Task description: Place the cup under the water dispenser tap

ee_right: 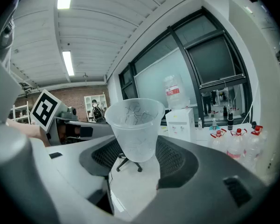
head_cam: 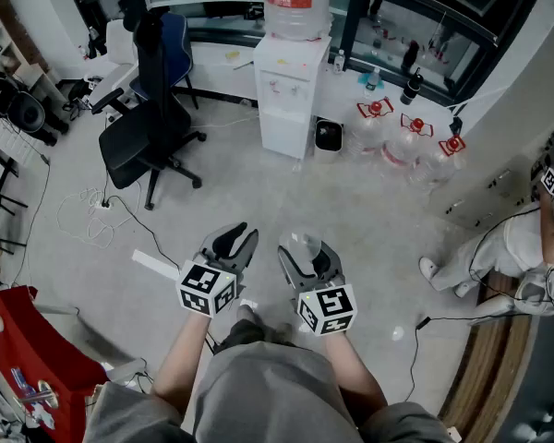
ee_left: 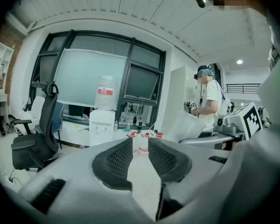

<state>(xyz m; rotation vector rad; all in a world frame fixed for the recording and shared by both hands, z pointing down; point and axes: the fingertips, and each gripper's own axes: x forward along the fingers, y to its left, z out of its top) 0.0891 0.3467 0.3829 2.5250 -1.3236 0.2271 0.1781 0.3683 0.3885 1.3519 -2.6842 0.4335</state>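
The cup is in your right claw. It is a clear plastic one, upright with its mouth up, and the two pads are clamped on its lower wall, so most of it stands above them. Your left claw sits just beside the right one at about the same height. Its jaws are a little apart, with only floor showing between the pads.

The water dispenser is ahead of both claws and well apart from them, across bare floor. It is a white cabinet with a large bottle on top, and its taps are on the front face, too small from here to tell apart. So I judge you are at the carrying step: the cup is picked up and the approach is not yet made.

An office chair stands ahead and to the left of your left claw. Spare bottles with red caps sit on the floor ahead and to the right of your right claw, beside the dispenser. Loose cable lies out to the left.

The next move is to walk straight in, keeping the claw level so the cup stays upright. Then lower the cup into the recess until its mouth is directly beneath one tap. Keep the clamp light, because a thin cup like this probably buckles if squeezed. The left claw has no part to play, so hold it clear of the dispenser's front.
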